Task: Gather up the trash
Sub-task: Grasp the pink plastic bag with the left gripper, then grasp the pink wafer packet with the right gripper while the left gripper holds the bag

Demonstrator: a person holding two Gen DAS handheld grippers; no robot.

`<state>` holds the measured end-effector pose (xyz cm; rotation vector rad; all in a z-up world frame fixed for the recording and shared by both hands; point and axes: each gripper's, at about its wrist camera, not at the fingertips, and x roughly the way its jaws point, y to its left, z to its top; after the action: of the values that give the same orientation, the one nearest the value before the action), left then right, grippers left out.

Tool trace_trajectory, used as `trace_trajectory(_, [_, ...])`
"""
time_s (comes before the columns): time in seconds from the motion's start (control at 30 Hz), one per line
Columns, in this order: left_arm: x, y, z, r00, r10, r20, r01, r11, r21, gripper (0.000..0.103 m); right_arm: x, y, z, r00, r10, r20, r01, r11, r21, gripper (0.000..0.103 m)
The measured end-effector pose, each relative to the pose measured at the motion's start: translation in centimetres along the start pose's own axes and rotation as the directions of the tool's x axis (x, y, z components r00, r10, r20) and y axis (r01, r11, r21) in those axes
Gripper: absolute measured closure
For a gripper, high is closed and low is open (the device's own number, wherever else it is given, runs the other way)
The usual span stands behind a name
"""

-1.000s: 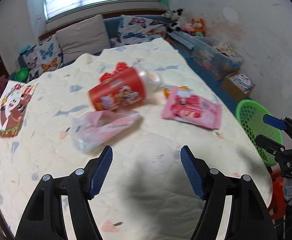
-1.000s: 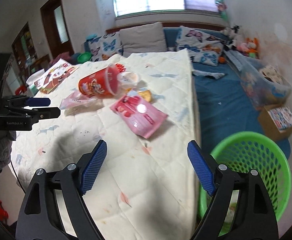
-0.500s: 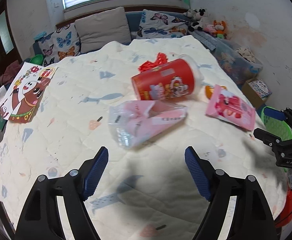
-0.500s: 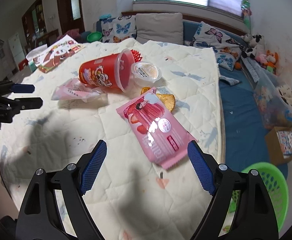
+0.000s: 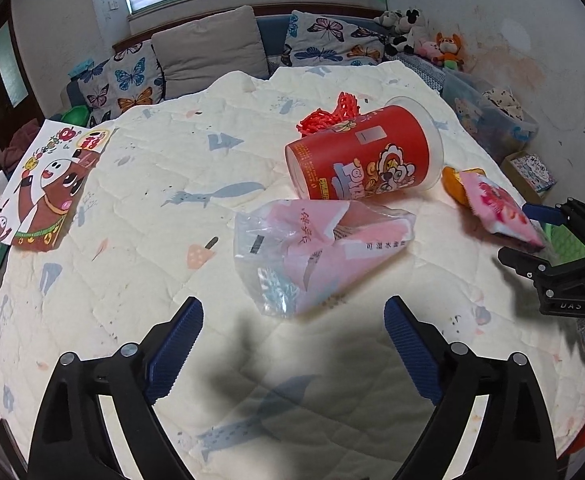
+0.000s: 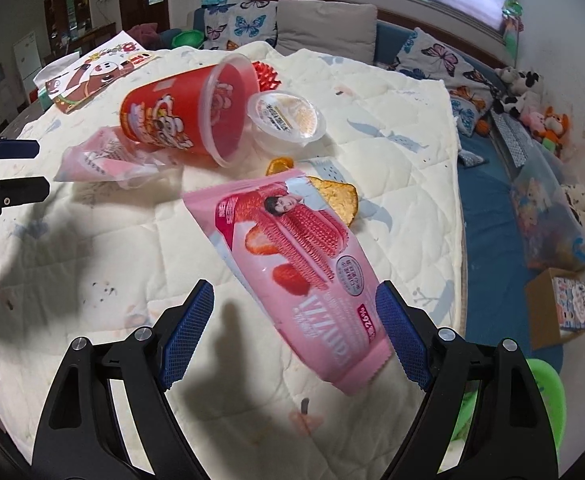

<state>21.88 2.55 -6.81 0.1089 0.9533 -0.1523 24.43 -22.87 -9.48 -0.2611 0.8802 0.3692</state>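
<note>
Trash lies on a cream quilted bed. A crumpled pink and clear plastic bag sits just ahead of my left gripper, whose jaws are opening with nothing between them. Behind the bag a red cup lies on its side, red netting beyond it. In the right wrist view a pink snack wrapper reaches down between the open jaws of my right gripper, untouched by the pads. A clear lidded tub, orange chips and the red cup lie further back.
A green mesh basket stands on the floor off the bed's right edge. A cartoon-printed box lies on the bed's left side. Butterfly pillows, a storage bin with toys and a cardboard box line the far and right sides.
Both grippers have moved forward and down over the bed, closer to the trash. The left jaws have spread wider. The pink wrapper now reaches between the right jaws.
</note>
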Motion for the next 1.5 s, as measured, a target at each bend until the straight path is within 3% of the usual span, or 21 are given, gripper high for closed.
trace_trajectory(0.43, [1.9,-1.7,1.2,0.996,0.082,0.036,-0.086,0.988,0.128,0.013,0.7,-0.5,0.6,1.000,0.021,-0.008,-0.021,0.999,-0.028,0.020])
trace_trajectory(0.5, [2.1,-2.0,1.3,0.996,0.082,0.036,-0.087,0.986,0.145,0.019,1.1,-0.3,0.6,1.000,0.022,-0.023,-0.022,0.999,-0.035,0.021])
trace_trajectory(0.57, [2.5,-2.2,1.3,0.996,0.085,0.032,-0.089,0.983,0.161,0.025,1.1,-0.3,0.6,0.999,0.034,-0.025,-0.035,0.999,-0.036,0.030])
trace_trajectory(0.67, [3.0,-2.4,1.3,0.997,0.076,0.019,-0.078,0.982,0.169,0.036,0.7,0.0,0.5,0.999,0.043,-0.016,-0.044,0.999,-0.033,0.036])
trace_trajectory(0.87, [2.7,-2.6,0.9,0.998,0.065,0.026,-0.068,0.982,0.177,0.065,-0.9,0.6,0.0,0.999,0.040,0.017,-0.040,0.999,-0.014,0.040])
trace_trajectory(0.97, [2.0,-2.7,0.6,0.999,0.043,0.030,-0.048,0.984,0.174,0.085,-1.8,0.8,-0.2,0.998,0.049,0.036,-0.049,0.999,0.019,0.042])
trace_trajectory(1.2, [-0.2,-3.2,-0.5,0.999,0.010,0.041,-0.016,0.986,0.167,0.093,-4.6,1.4,-1.8,0.995,0.063,0.076,-0.068,0.995,0.069,0.045])
trace_trajectory(1.5, [-4.0,-4.5,-2.2,0.996,-0.057,0.068,0.045,0.985,0.166,0.096,-8.4,1.4,-4.4,0.990,0.069,0.121,-0.084,0.989,0.123,0.046])
